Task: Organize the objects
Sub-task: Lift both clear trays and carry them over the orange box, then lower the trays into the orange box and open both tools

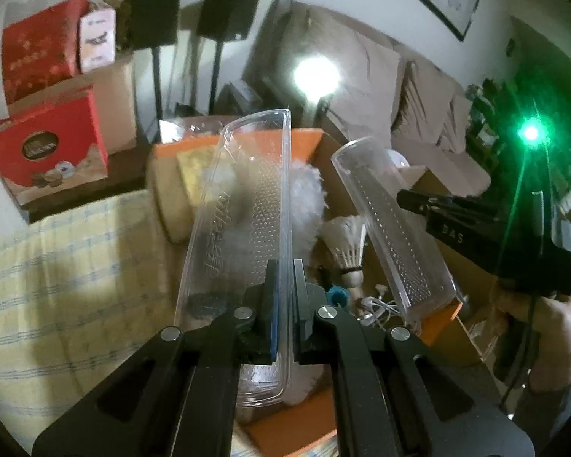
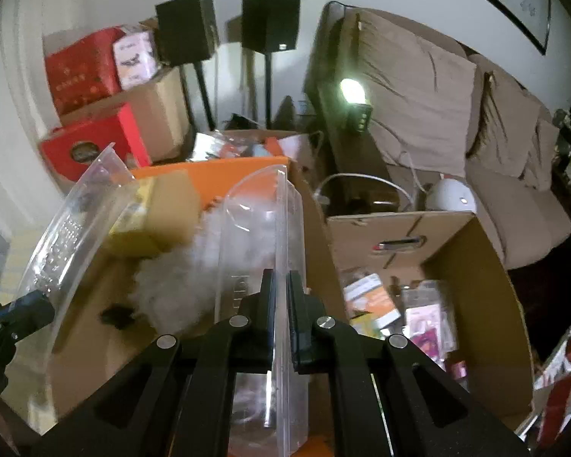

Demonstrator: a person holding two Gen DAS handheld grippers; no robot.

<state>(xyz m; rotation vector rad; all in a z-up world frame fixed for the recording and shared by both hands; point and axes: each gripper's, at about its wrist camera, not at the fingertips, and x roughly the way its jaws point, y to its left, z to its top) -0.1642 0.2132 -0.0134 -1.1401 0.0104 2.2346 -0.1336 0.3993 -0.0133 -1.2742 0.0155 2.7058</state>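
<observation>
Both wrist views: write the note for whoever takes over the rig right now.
Left gripper: shut on the rim of a clear plastic tray.
Right gripper: shut on the rim of a second clear tray.
Both trays are held above the orange-edged box with the white feather duster and shuttlecock.
Done: both trays picked up.
Left: set each down; an open cardboard box of small packets stands to the right.

Long clear plastic tray half [image 1: 243,205] with a dimpled floor and embossed lettering, held up lengthwise by its side wall, tilted away, second matching clear tray half [image 1: 392,236] just to its right, slanted, both above an open cardboard box [image 2: 479,285]
</observation>
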